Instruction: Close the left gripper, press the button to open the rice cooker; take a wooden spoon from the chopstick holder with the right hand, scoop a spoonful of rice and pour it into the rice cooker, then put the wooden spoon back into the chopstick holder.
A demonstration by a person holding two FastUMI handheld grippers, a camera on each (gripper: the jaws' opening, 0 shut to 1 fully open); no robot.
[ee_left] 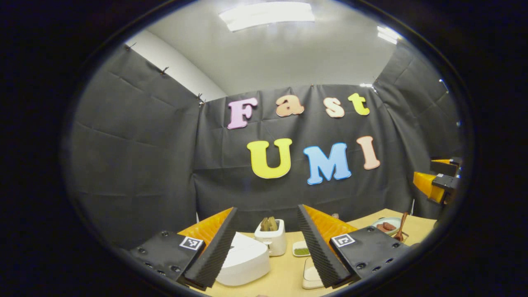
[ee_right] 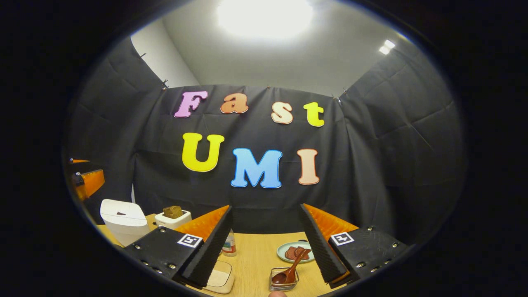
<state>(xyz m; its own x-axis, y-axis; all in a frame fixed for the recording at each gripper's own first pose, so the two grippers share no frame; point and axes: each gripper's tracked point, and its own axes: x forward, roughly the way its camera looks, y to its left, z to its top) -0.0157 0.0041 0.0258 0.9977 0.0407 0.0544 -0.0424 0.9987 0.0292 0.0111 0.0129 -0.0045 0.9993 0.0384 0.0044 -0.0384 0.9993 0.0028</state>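
A light wooden table (ee_right: 255, 255) stands in a booth walled with black cloth under a white ceiling with bright lamps. In the right gripper view, a small clear chopstick holder (ee_right: 284, 280) sits near the table's front edge and holds a brown wooden spoon (ee_right: 290, 271), bowl down inside it and handle leaning up to the right toward a pale green plate (ee_right: 284, 249) bearing reddish-brown pieces. A small bottle (ee_right: 229, 244) stands just beside the left finger, and a shallow pale tray (ee_right: 220, 279) lies below it; what the tray holds cannot be told. The white rice cooker (ee_right: 123, 220) sits at the far left with its lid down, next to a white toaster (ee_right: 173, 218) with brown slices in its slots. In the left gripper view, the rice cooker (ee_left: 243, 260) appears as a smooth, rounded white body between the fingers, lid closed; the toaster (ee_left: 271, 239) stands behind it, a small dish (ee_left: 301, 249) with green contents lies to its right, and the spoon (ee_left: 401, 227) leans by the plate (ee_left: 387, 225) far right. The left gripper (ee_left: 267, 247) hovers level above the table, its ridged black fingers spread wide and holding nothing. The right gripper (ee_right: 266, 247) is held likewise level, fingers wide apart and empty, with the spoon between them farther ahead.
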